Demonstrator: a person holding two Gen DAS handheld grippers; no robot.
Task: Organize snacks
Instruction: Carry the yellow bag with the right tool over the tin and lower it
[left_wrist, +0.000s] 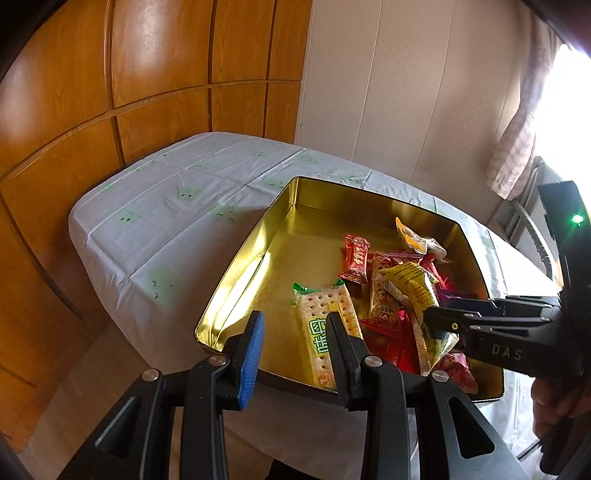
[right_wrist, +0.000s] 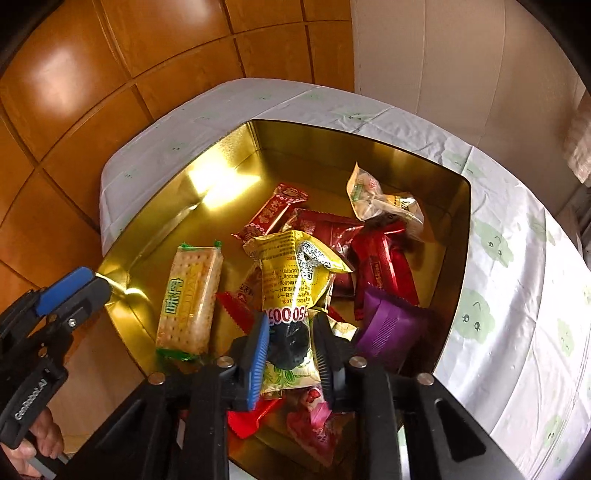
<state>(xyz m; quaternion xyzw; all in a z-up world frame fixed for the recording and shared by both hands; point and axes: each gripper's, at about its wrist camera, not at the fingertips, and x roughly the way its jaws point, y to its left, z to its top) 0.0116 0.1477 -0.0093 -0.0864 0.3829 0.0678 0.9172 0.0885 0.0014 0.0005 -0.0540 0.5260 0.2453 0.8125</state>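
My right claw (right_wrist: 290, 345) is clamped on the yellow packet (right_wrist: 291, 280) over the tin's (right_wrist: 369, 147) near edge, its long axis pointing away along my fingers, while my left claw (left_wrist: 295, 332) hangs narrow and empty beside.

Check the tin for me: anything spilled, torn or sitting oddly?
Nothing spilled or torn. The snacks are heaped on one side of the gold tin; the cracker pack lies apart. The right gripper is shut on the yellow packet.
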